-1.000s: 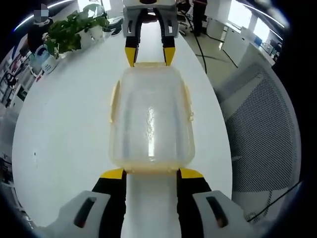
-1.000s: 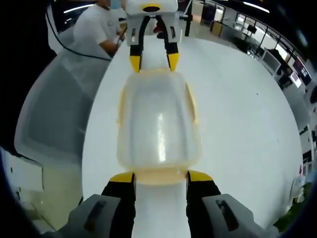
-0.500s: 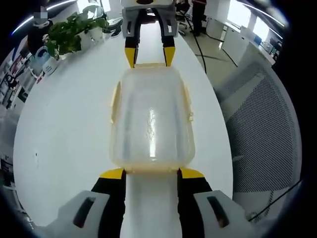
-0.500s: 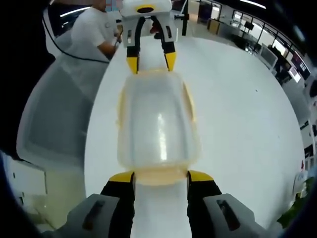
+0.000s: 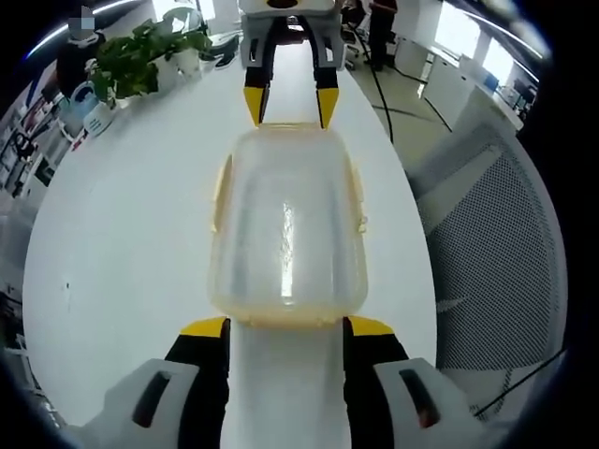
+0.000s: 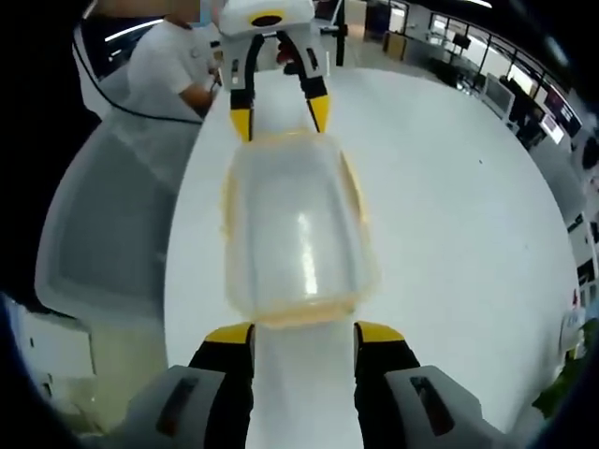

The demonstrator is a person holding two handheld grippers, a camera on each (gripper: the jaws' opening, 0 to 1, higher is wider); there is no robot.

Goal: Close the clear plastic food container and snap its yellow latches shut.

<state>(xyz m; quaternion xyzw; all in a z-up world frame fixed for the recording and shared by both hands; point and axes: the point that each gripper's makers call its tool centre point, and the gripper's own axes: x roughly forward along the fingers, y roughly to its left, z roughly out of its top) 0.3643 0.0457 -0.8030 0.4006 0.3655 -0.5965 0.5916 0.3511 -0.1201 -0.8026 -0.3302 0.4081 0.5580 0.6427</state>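
The clear, rounded-rectangular plastic food container [image 5: 286, 224] with its lid on lay lengthwise along a white table [image 5: 122, 243], set between the two tools, which faced each other across it. In the left gripper view, the left gripper [image 5: 285, 326] stood just at the near short end of the box, its yellow-tipped black jaws spread wide apart with white tabletop between them and clamped on nothing; the right gripper [image 5: 290, 94] waited at the far short end, its jaws likewise parted. The right gripper view gave the mirror of this: the container [image 6: 298, 229] in the middle, the right gripper [image 6: 304, 329] open at the near end and the left gripper [image 6: 277, 105] open beyond the far end. Pale yellow latches [image 5: 221, 187] ran along the long sides, and whether they were flipped out or pressed home could not be told. The grippers probably bracketed the box end to end so that it would not slide when the latches were pushed. A green potted plant [image 5: 140, 58] stood well apart on the table, a grey mesh chair [image 5: 496, 243] sat beside it, and a person in a white shirt [image 6: 178, 65] was beyond the table's edge.
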